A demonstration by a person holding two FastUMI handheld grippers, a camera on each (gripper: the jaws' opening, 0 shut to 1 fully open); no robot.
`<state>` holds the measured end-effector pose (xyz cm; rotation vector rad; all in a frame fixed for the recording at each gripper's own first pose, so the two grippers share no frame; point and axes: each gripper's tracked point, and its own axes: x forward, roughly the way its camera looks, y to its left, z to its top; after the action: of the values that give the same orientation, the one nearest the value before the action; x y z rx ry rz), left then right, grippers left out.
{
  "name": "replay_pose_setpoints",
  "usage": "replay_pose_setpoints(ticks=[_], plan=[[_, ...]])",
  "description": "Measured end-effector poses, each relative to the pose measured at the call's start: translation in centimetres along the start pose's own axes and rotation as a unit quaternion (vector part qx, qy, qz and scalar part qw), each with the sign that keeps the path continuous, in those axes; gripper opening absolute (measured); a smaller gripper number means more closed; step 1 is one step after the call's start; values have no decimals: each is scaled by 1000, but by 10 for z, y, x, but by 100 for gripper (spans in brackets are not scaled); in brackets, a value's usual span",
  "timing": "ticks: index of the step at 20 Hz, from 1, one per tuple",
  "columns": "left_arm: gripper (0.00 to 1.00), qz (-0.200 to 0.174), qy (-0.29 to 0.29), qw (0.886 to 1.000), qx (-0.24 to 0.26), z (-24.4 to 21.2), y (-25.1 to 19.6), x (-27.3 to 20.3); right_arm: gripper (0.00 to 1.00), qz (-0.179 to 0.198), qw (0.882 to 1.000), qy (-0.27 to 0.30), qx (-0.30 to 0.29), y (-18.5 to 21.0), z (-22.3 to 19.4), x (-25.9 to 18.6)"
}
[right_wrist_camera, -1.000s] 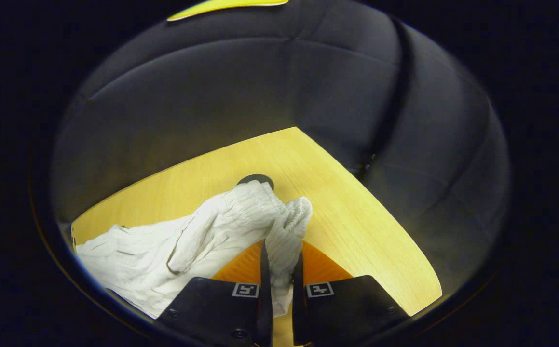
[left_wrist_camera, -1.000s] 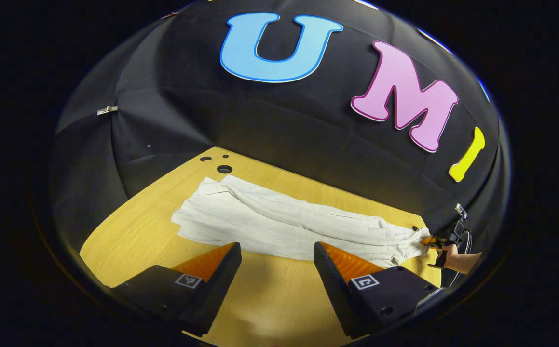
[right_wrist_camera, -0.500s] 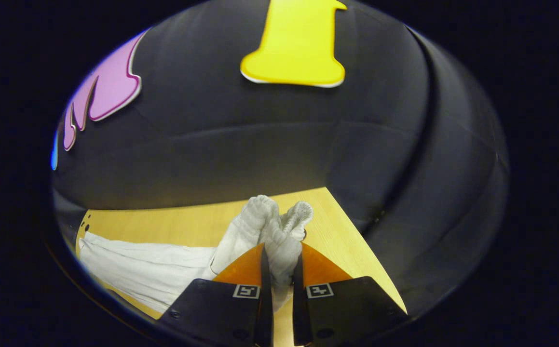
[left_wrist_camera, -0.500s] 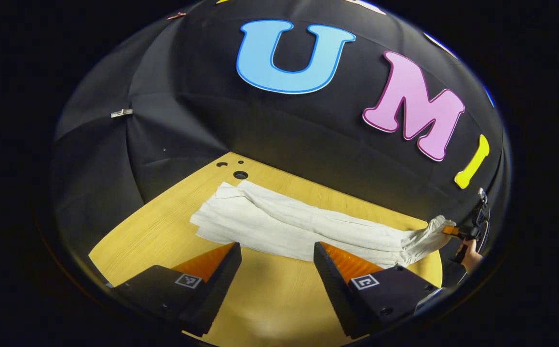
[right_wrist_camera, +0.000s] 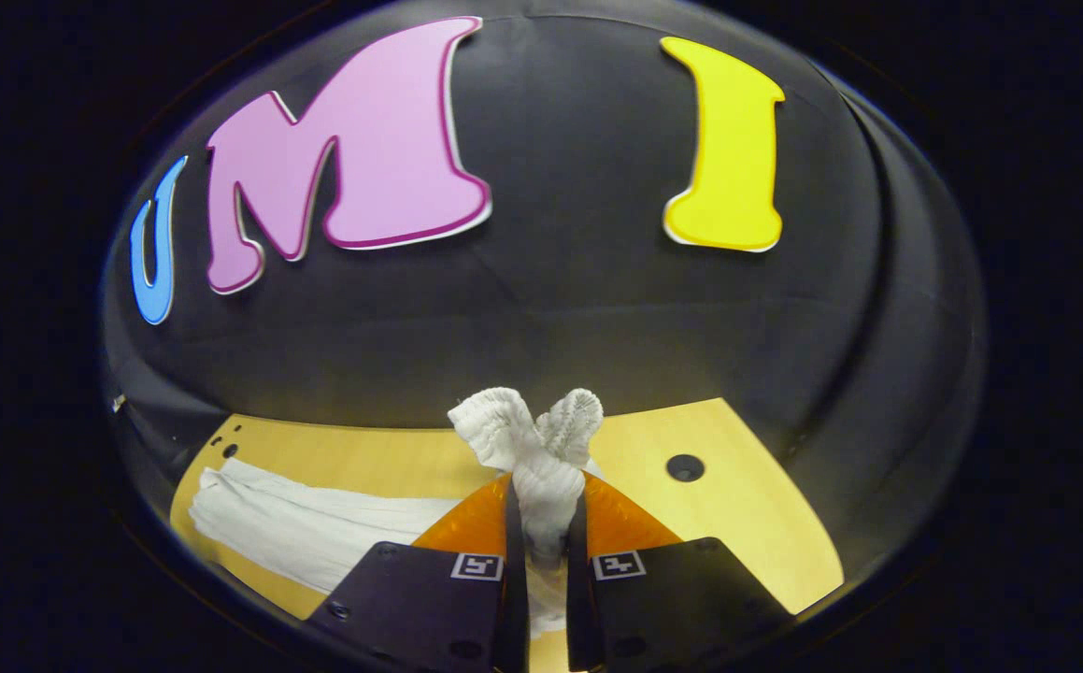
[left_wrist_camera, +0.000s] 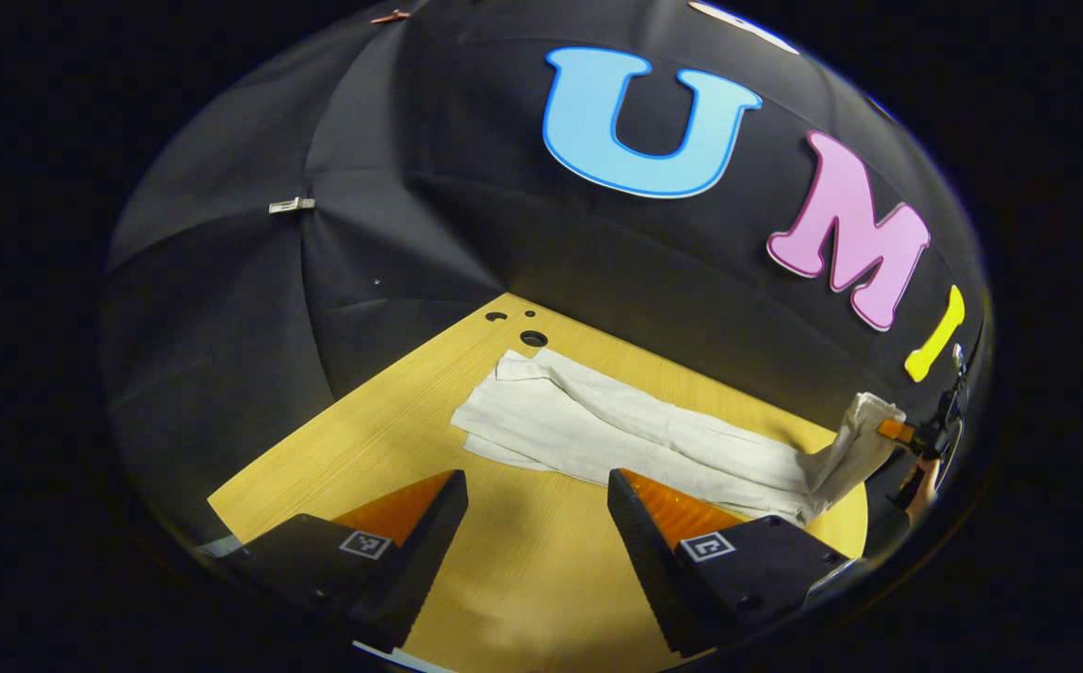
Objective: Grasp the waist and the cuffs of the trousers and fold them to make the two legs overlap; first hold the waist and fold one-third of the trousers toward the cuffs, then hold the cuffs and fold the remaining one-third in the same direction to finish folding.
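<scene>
- Trousers (left_wrist_camera: 634,435): lying long across the table (left_wrist_camera: 541,579), legs already overlapped. The waist (right_wrist_camera: 541,439) is pinched in my right gripper (right_wrist_camera: 546,523) and lifted off the wood.
- Right gripper: both fingers pressed onto the bunched waistband. The cloth sprouts above the tips in two lobes, so the bite looks deep enough to carry the fold. From the left gripper view I see it at the far right, with a hand (left_wrist_camera: 919,491) behind it and the waist end pulled up like a tent.
- My read: waist is raised so it can travel over the legs toward the cuffs (left_wrist_camera: 494,411) for the first third.
- Left gripper (left_wrist_camera: 536,491): fingers spread wide, nothing between them, hovering over bare wood near the trousers' near edge. Idle, probably staged for the cuffs.
- Edges: the cuffs sit near the table's far corner by the holes (left_wrist_camera: 532,337); the waist is close to the right edge.
- Room: bare wood on my side; the wall is close behind the trousers.
</scene>
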<state>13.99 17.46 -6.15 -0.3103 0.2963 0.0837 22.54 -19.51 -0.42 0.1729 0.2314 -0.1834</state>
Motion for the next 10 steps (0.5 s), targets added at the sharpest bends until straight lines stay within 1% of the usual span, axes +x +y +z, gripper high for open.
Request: replay_pose_setpoints(ticks=[2, 4, 5, 7, 8, 9, 10], plan=[[96, -2, -2, 1000, 0, 4, 16, 1, 20, 21, 1000, 1, 2, 0, -2, 2], [96, 8, -12, 1000, 7, 13, 32, 4, 20, 57, 998, 8, 8, -1, -8, 4], [96, 3, -19, 1000, 9, 20, 37, 5, 20, 63, 998, 17, 9, -4, -9, 5], [96, -12, -25, 1000, 7, 27, 43, 12, 20, 65, 997, 33, 4, -4, -13, 8], [96, -19, -26, 999, 2, 28, 48, 17, 15, 63, 997, 40, 0, -3, -14, 10], [96, -25, -26, 999, -7, 29, 53, 22, 23, 57, 997, 50, -3, -4, -15, 13], [96, -32, -26, 999, -18, 28, 56, 30, 25, 53, 997, 61, 1, -4, -14, 14]])
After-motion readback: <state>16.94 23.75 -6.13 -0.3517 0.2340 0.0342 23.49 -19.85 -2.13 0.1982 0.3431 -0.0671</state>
